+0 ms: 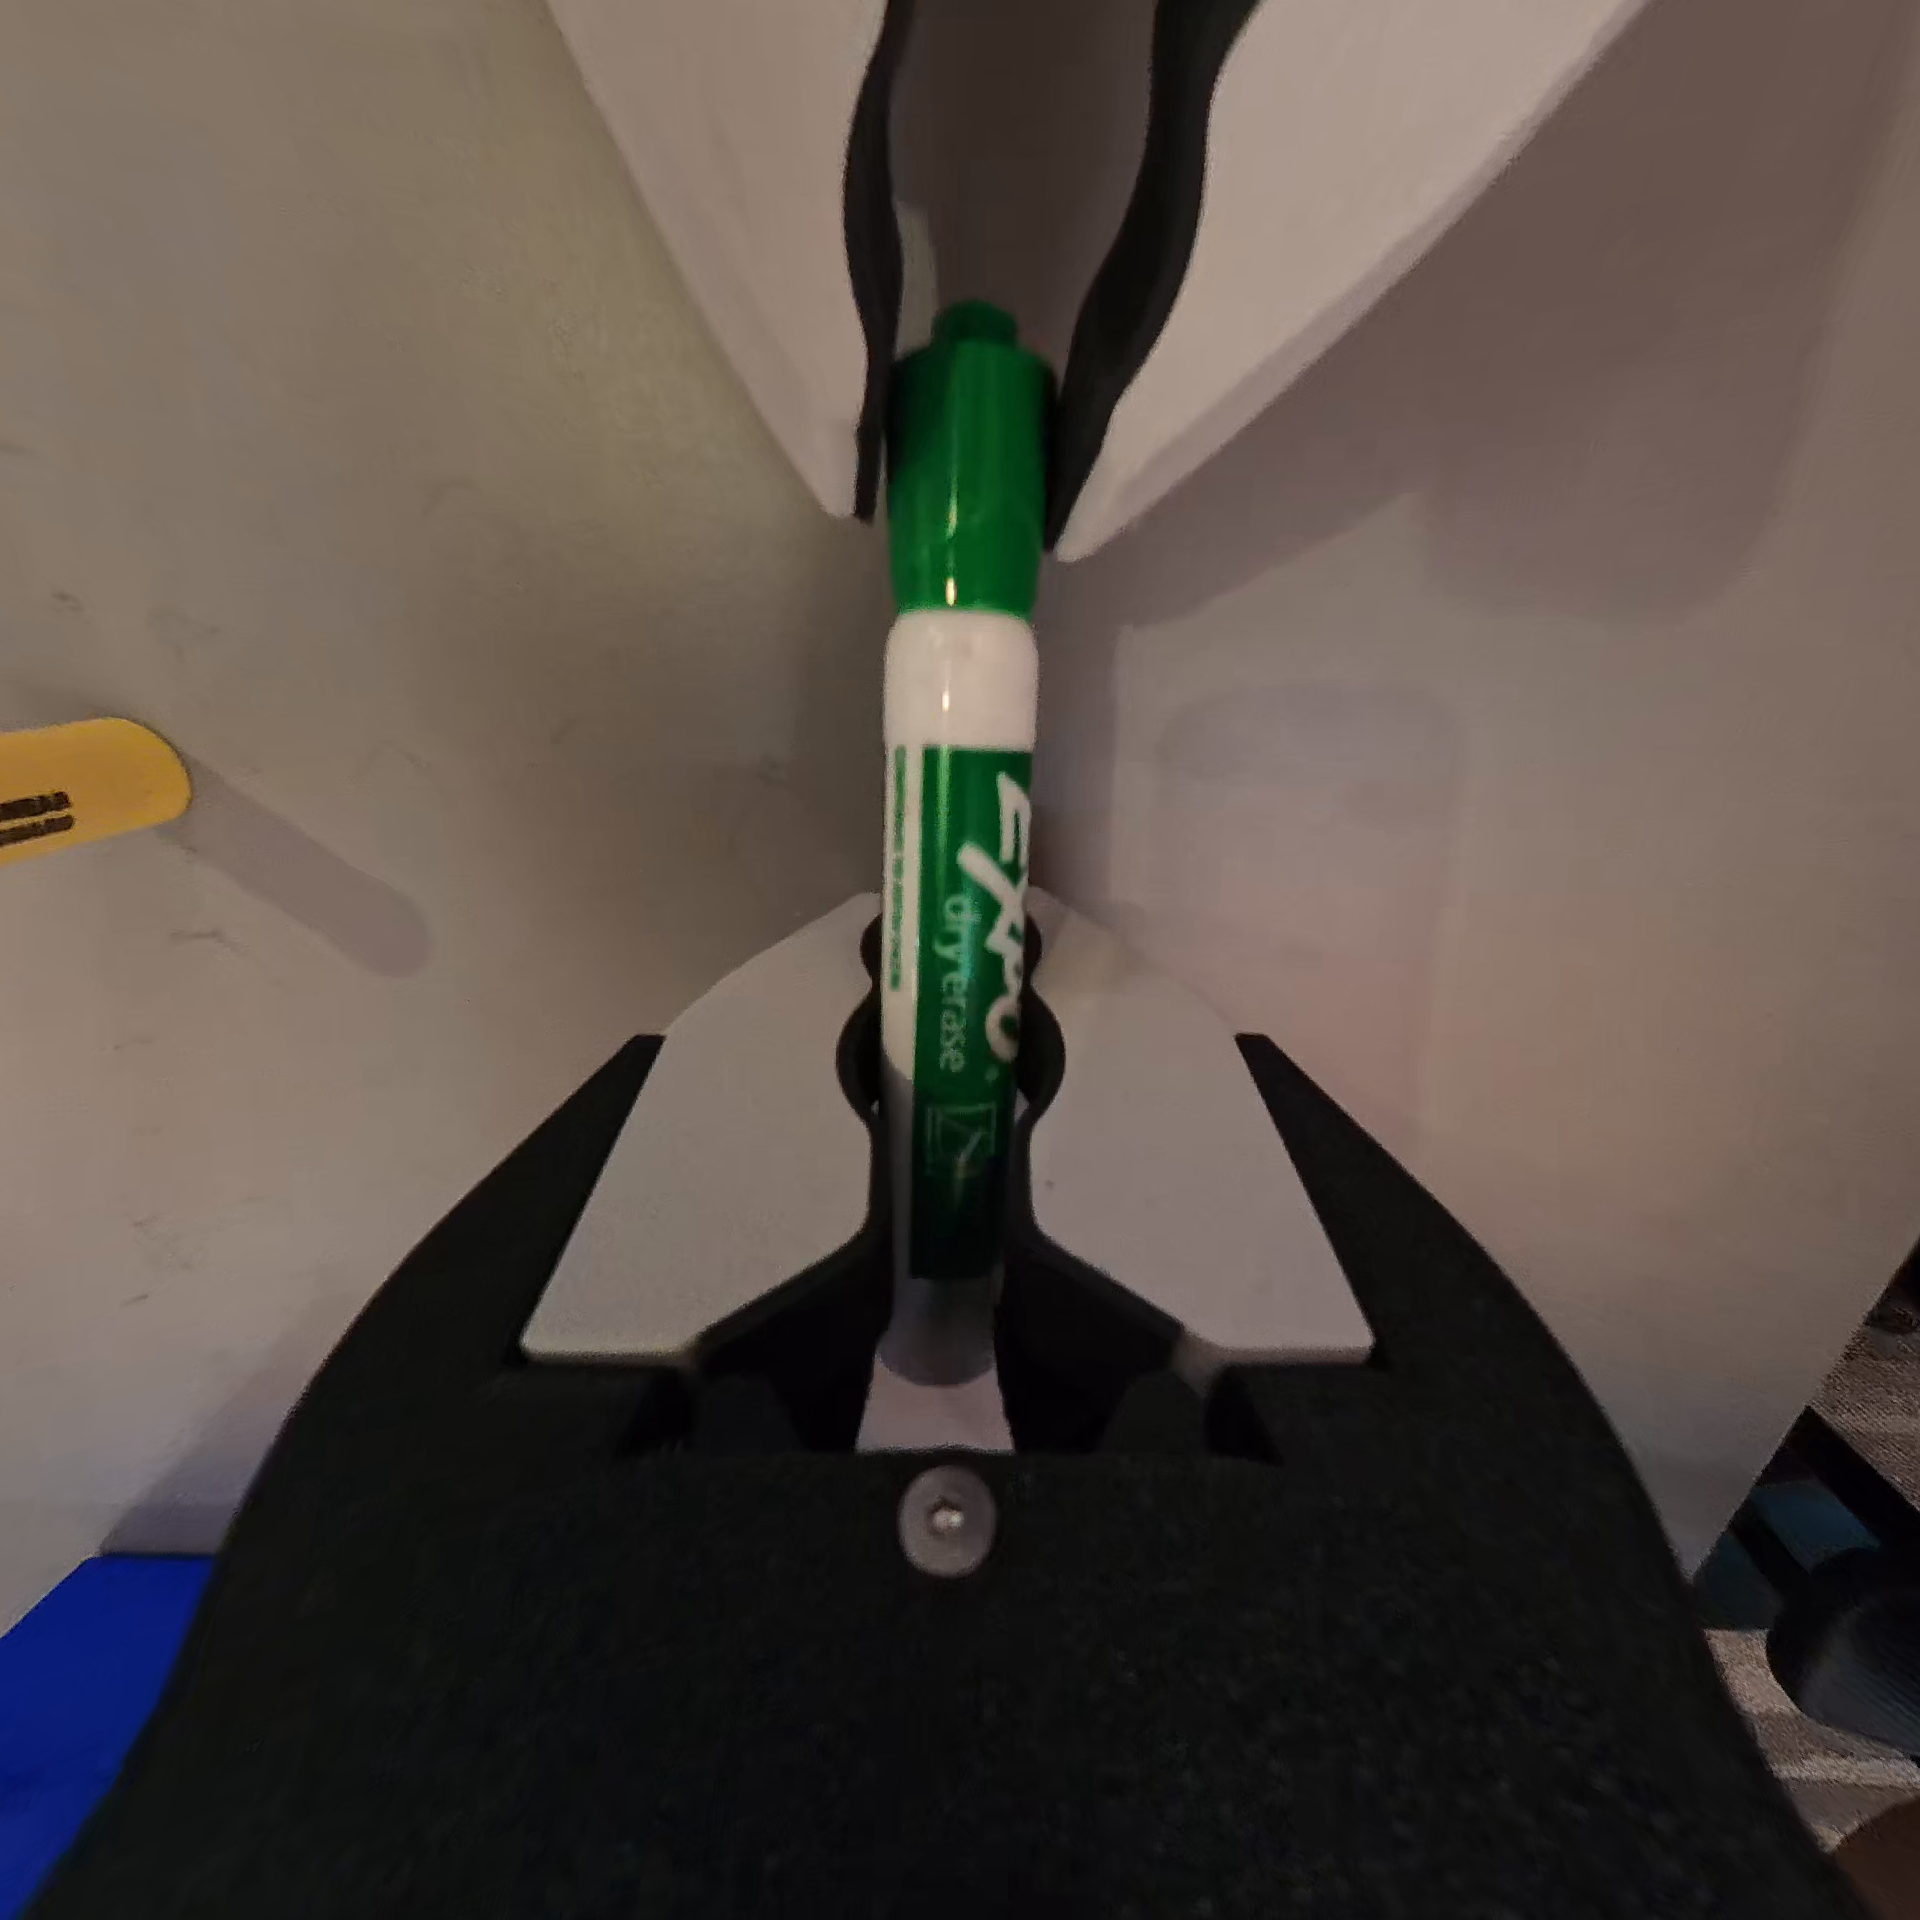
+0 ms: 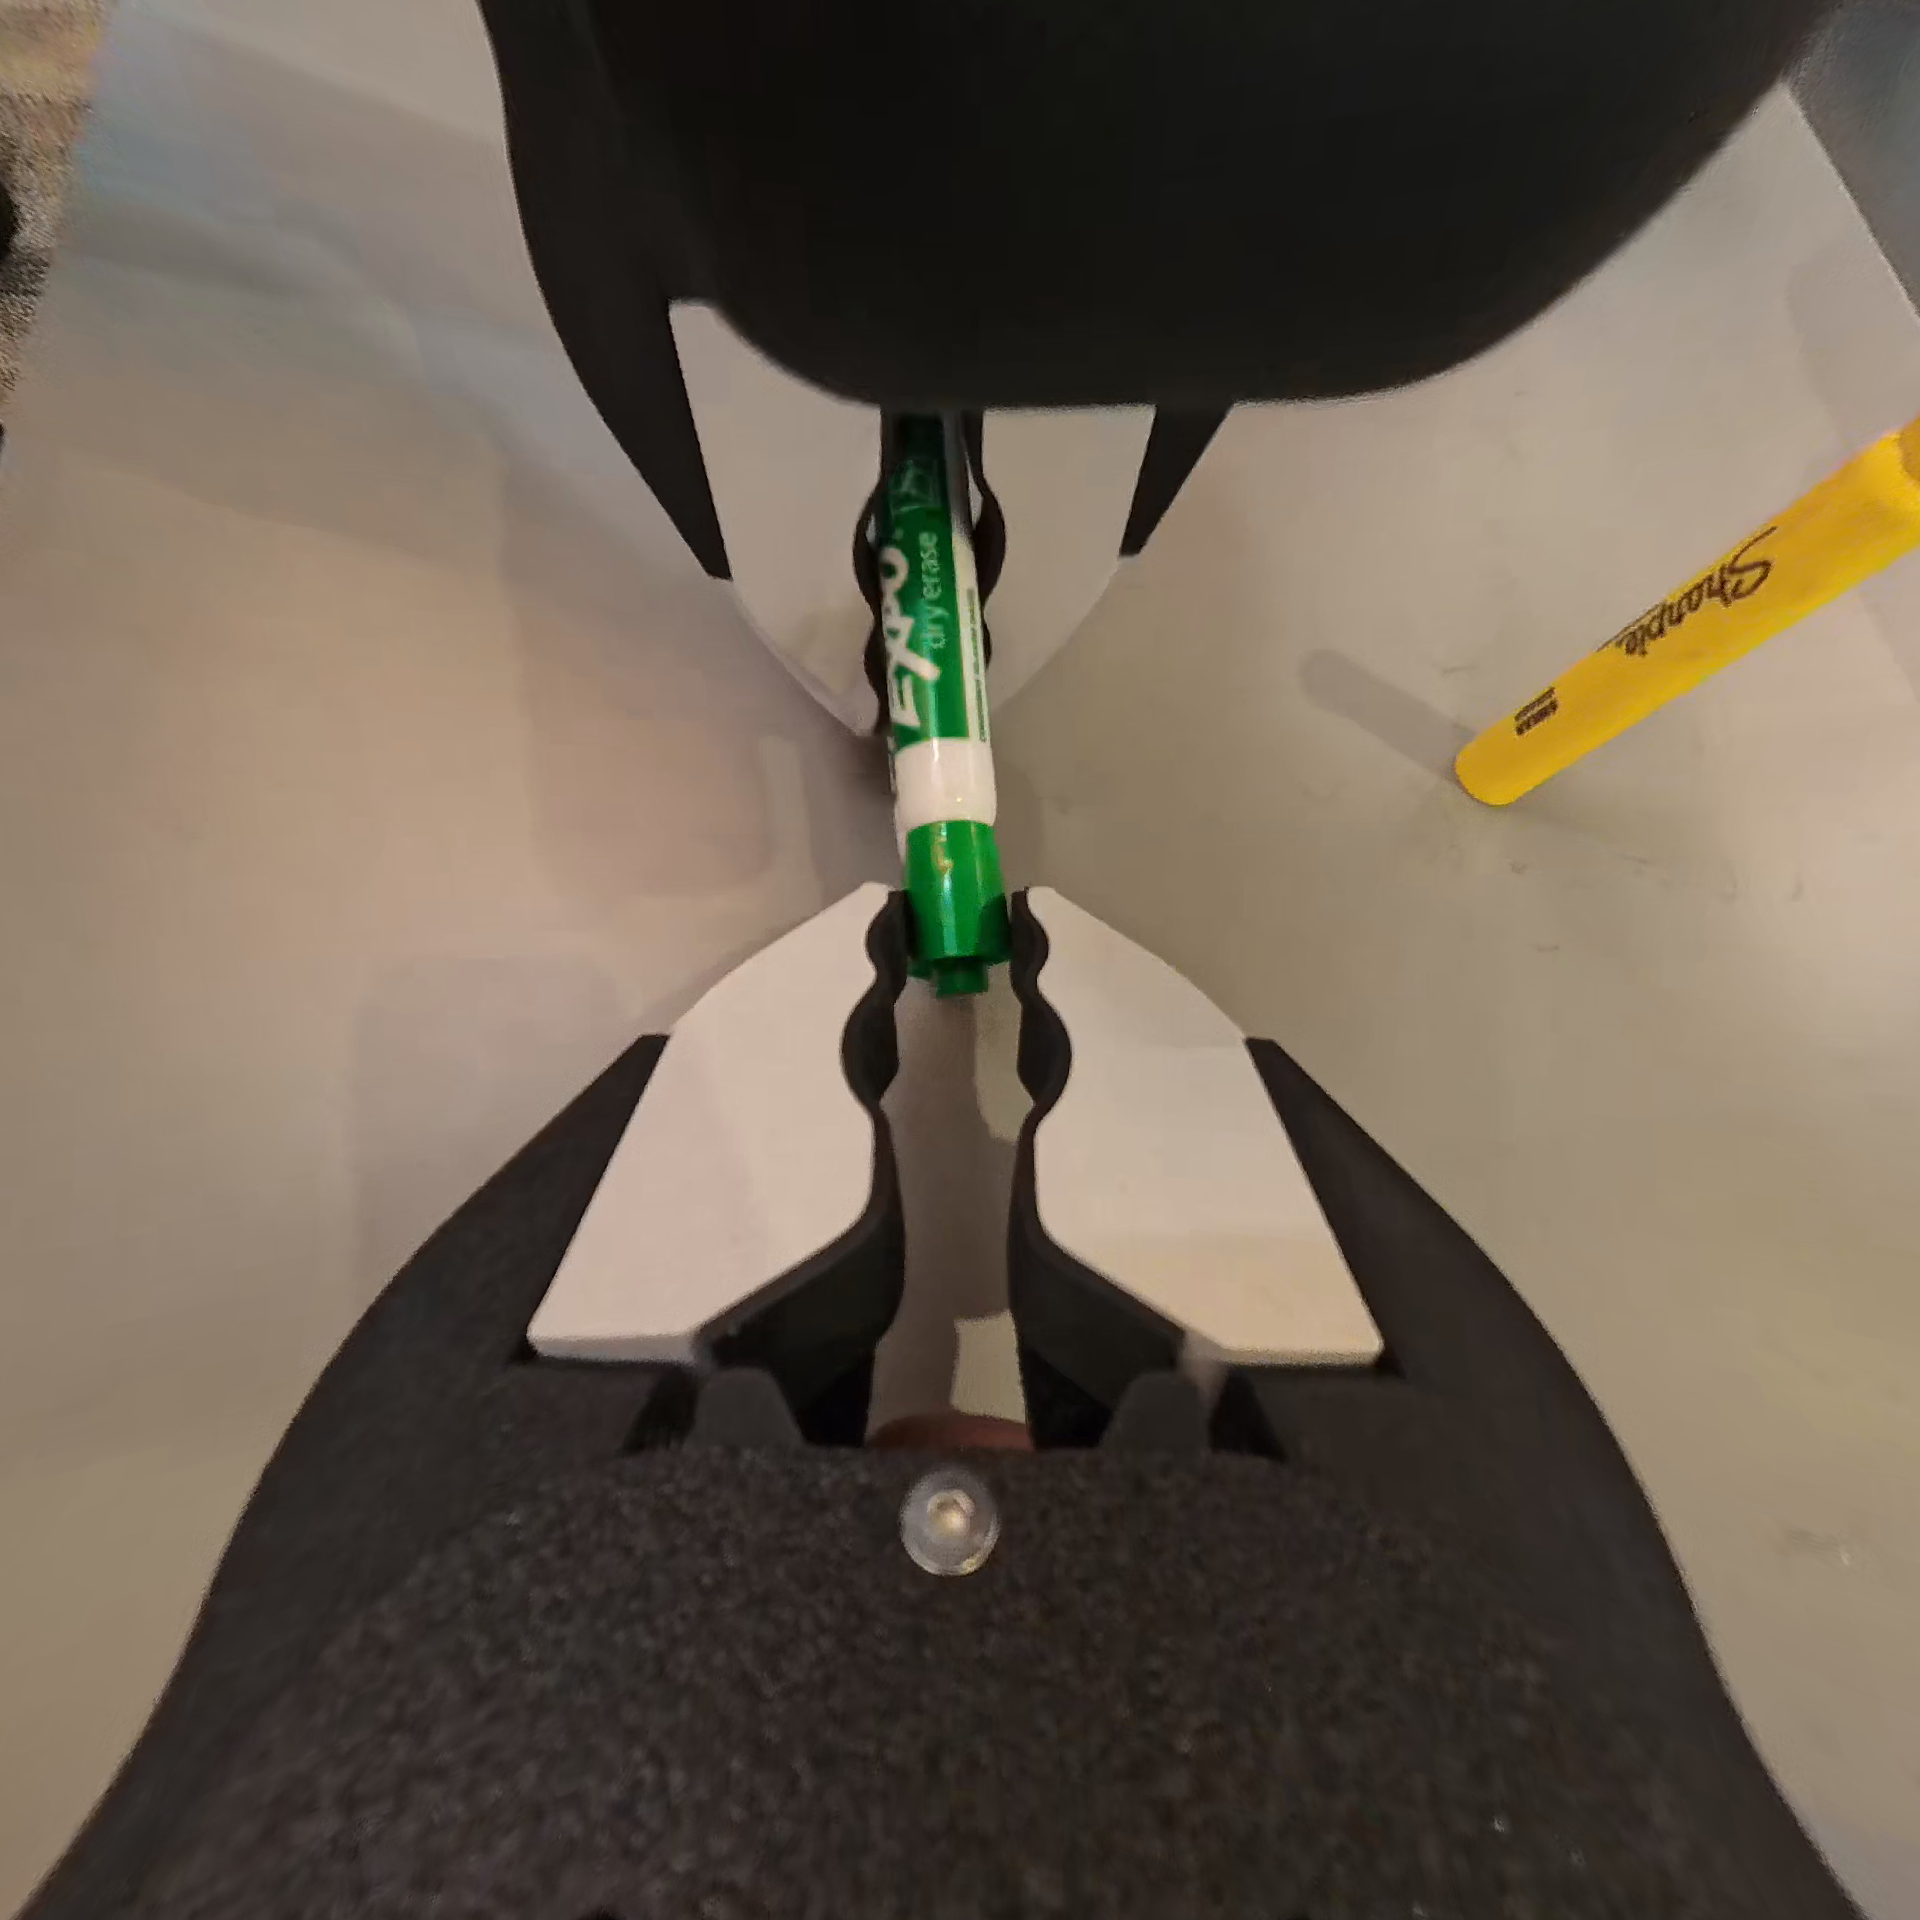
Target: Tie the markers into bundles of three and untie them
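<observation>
Over white table (image 2: pixel 312 831) (yellow marker (image 2: pixel 1683 634) aside), left claw (image 1: pixel 951 977) and right claw (image 2: pixel 951 914) both clamp green marker (image 1: pixel 961 727).

left gripper (image 1: pixel 954 956) and right gripper (image 2: pixel 951 914) point straight at each other, tips nearly meeting. left clamps the green marker (image 1: pixel 961 831) barrel, right clamps its cap end; both jaws narrowed.

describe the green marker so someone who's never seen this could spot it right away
On the pale table, two grippers face each other tip to tip. The green marker bridges them, its barrel in the left gripper, its cap in the right gripper. The yellow marker lies alone, ungripped.
</observation>
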{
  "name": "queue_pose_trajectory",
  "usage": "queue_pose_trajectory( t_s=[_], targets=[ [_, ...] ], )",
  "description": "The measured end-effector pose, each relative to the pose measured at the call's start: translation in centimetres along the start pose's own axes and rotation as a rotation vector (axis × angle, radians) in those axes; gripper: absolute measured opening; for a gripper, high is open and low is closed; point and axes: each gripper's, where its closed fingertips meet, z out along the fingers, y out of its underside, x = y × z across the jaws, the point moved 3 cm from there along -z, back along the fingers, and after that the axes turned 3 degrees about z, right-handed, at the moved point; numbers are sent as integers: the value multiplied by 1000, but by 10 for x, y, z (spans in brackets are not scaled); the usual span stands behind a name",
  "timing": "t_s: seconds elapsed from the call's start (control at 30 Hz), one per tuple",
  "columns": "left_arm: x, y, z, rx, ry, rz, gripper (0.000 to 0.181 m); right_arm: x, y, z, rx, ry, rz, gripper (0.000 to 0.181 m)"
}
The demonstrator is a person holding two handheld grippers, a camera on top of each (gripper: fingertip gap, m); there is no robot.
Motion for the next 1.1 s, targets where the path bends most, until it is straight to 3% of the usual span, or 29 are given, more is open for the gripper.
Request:
queue_pose_trajectory(
  t_s=[0.13, 0.23, 0.43, 0.67, 0.77, 0.87, 1.0, 1.1],
  targets=[
    [0, -4, -2, 14, -2, 4, 18, 2, 0, -3, -13, 26, -1, 19],
    [-1, -7, -6, 39, -8, 3, 18, 4, -9, -17, 72, 51, 17, 36],
    [1, -15, -15, 123, 7, -1, 17, -3, -30, -41, 325, 31, 94, 47],
    [-5, -17, -49, 272, 48, -10, 18, 8, -30, -46, 404, -61, 287, 88],
    [-7, -25, -61, 325, -5, -1, 18, -3, -35, -35, 461, -177, 443, 89],
    [0, -30, -61, 339, -2, 1, 18, -2, -27, -26, 435, -120, 483, 84],
    [-9, -12, -40, 176, -26, -37, 18, 11, 2, -33, 295, 48, 366, 76],
    [-11, -5, -19, 96, -9, -42, 18, 16, 19, -39, 226, 70, 362, 70]
  ],
)
